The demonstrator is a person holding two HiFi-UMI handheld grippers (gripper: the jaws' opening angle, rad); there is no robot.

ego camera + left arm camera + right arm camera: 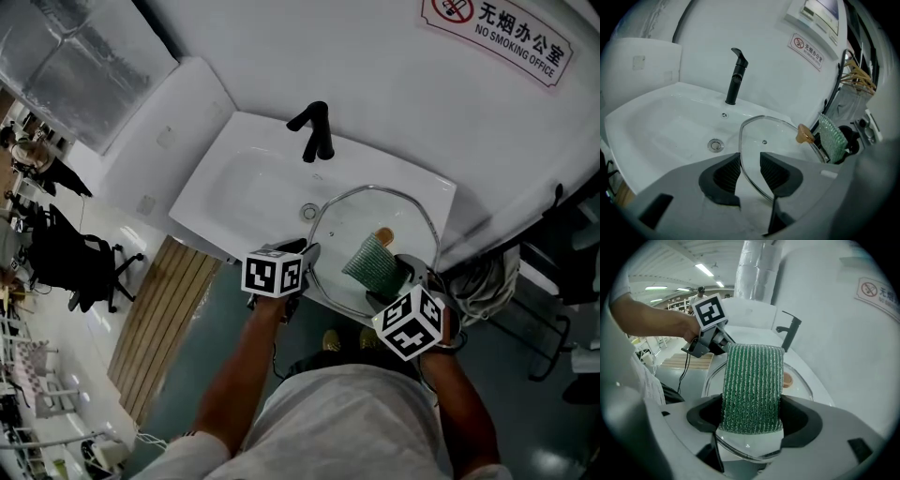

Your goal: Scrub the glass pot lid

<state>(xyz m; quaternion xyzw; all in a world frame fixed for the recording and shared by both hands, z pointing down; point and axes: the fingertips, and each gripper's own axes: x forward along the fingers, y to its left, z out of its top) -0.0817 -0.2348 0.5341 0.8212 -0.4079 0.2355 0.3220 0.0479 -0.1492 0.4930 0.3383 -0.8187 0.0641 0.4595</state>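
The glass pot lid (342, 225) with a steel rim and a tan knob (383, 235) hangs tilted over the front right of the white sink (234, 183). My left gripper (307, 251) is shut on the lid's left rim; in the left gripper view the rim (742, 154) runs between the ribbed pads of that gripper (750, 165). My right gripper (751, 420) is shut on a green scouring pad (752, 385), which stands up over the lid's glass (799, 392) near the knob (787, 379). From above, the pad (368, 262) lies on the lid's near right part.
A black faucet (317, 131) stands at the back of the sink, and the drain (715, 145) sits in the basin's middle. A no-smoking sign (511, 37) hangs on the white wall. Hangers and cloth (858, 75) are at the right. The floor lies below the sink's front edge.
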